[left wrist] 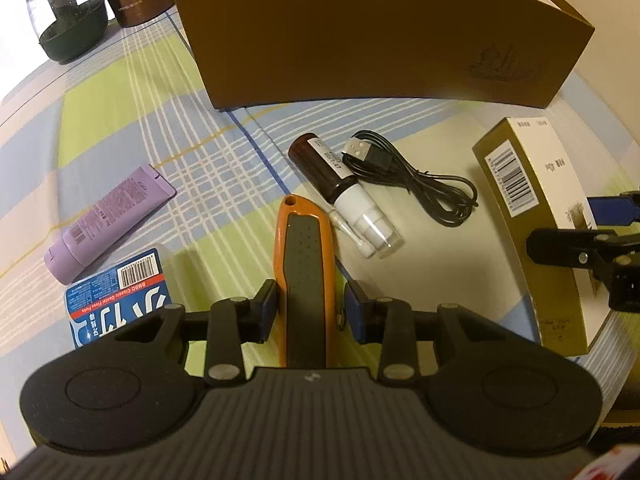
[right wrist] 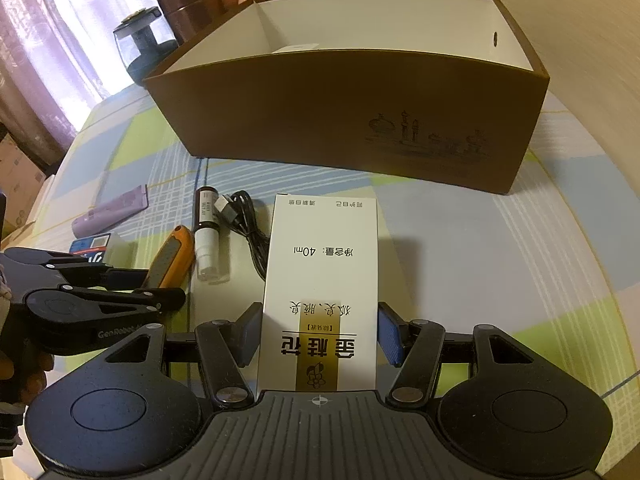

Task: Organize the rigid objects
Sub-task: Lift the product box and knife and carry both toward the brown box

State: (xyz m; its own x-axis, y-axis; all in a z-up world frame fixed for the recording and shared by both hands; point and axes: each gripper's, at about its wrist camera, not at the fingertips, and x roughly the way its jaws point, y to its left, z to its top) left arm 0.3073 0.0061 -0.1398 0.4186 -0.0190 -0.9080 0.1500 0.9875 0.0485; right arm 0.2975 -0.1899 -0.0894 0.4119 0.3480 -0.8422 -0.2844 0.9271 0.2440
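Both grippers straddling their items, jaws spread.

The left gripper (left wrist: pixel 309 312) is bracketing the orange utility knife (left wrist: pixel 304 276) lying on the checked surface (left wrist: pixel 192 168), pads just off its sides; the right gripper (right wrist: pixel 318 334) is flanking the white-and-gold carton (right wrist: pixel 322 280), jaws apart, before the brown organizer box (right wrist: pixel 344 116).

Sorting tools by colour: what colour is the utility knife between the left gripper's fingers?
Utility knife: orange body, grey grip inlay. Left wrist view shows it best.
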